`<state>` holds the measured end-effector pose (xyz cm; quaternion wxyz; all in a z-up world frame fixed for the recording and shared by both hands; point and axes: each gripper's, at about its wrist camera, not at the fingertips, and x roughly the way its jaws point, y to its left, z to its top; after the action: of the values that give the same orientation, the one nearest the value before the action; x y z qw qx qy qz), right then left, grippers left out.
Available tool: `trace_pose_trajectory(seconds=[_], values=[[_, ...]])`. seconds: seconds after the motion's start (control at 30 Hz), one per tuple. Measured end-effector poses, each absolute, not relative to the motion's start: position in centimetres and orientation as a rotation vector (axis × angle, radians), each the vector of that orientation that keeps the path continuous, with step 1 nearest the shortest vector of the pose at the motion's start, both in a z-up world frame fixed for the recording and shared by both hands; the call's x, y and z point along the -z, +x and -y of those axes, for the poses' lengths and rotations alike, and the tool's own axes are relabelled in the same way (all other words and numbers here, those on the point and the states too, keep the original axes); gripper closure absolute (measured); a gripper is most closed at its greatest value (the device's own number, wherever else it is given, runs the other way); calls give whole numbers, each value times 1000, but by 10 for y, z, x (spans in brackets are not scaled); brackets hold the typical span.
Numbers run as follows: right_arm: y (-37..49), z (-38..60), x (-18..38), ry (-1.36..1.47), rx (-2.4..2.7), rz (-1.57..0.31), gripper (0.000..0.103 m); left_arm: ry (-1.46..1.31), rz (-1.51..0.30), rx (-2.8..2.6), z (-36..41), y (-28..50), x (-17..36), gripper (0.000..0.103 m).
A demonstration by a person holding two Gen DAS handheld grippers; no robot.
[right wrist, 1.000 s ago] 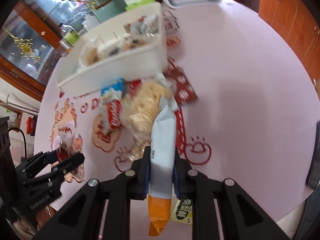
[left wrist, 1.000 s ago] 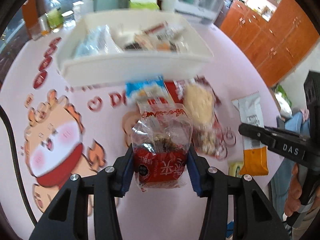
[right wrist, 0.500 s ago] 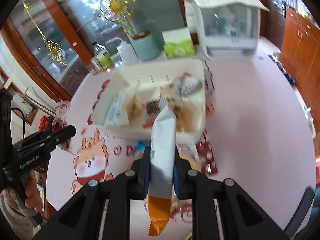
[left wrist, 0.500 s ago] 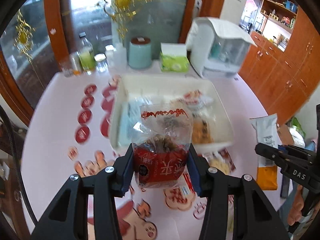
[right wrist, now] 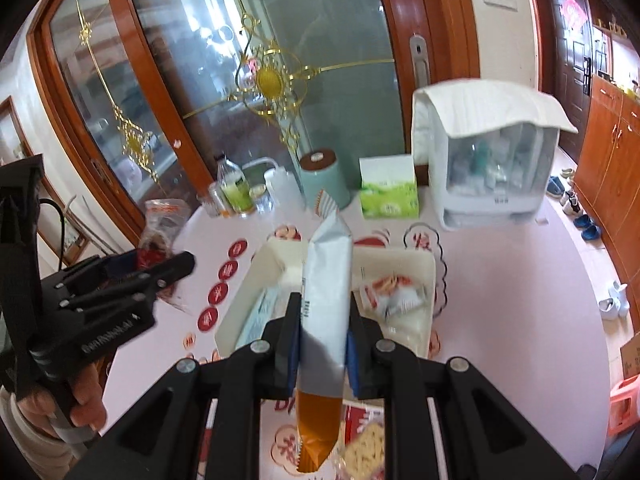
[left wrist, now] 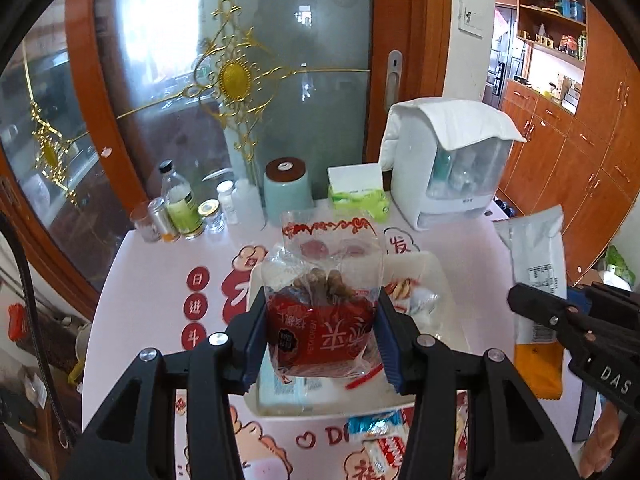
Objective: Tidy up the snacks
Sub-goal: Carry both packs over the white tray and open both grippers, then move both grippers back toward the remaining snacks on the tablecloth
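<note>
Behind the pink tabletop (left wrist: 140,280) stands a glass door with gold ornament, and along the far edge sit bottles, a mint-green canister (left wrist: 287,192), a green tissue box (left wrist: 357,194) and a white cloth-covered appliance (left wrist: 452,164).

On the tabletop lies a white bin (right wrist: 416,264) already holding several wrapped snacks. The left tool (left wrist: 321,336) is clamped on a clear-and-red snack bag (left wrist: 322,316), its blue pads pressing the bag's lower red part from both sides; the bag stands upright between the fingers, its transparent top rising above them, and it hangs over the bin. The right tool (right wrist: 323,344) grips a white-and-orange packet (right wrist: 325,292) edge-on, the white upper part reaching up past the fingers and the orange end hanging below them toward the camera. This packet also sits above the bin's near side, though how high above it I cannot tell from the fisheye views.

In front of the bin, a few more snacks lie loose on the tabletop, among them a cracker pack (right wrist: 366,454) and a blue-topped wrapper (left wrist: 374,426).
</note>
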<state>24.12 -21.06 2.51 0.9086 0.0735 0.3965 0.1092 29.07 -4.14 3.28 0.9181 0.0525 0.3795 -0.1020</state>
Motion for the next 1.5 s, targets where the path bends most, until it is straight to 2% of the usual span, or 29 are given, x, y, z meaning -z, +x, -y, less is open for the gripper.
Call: trace_pose_trajectory(seconds=[0.2, 0.7, 0.77, 0.83, 0.9, 1.0, 1.03, 1.5], values=[[265, 213, -23, 192, -234, -828, 84, 131, -787, 204, 62, 315, -28, 56], [307, 213, 21, 217, -225, -931, 84, 158, -854, 176, 70, 357, 10, 55], [311, 210, 26, 214, -227, -944, 82, 164, -863, 168, 70, 360, 13, 51], [316, 209, 32, 213, -213, -969, 81, 163, -874, 148, 67, 364, 16, 27], [320, 208, 37, 217, -214, -993, 73, 145, -866, 122, 61, 367, 17, 13], [322, 212, 44, 232, -192, -1006, 60, 122, -866, 118, 54, 369, 17, 12], [322, 213, 45, 237, -187, -1005, 59, 117, -870, 120, 52, 370, 18, 12], [308, 214, 39, 208, -165, -977, 58, 121, -820, 132, 45, 353, 8, 12]])
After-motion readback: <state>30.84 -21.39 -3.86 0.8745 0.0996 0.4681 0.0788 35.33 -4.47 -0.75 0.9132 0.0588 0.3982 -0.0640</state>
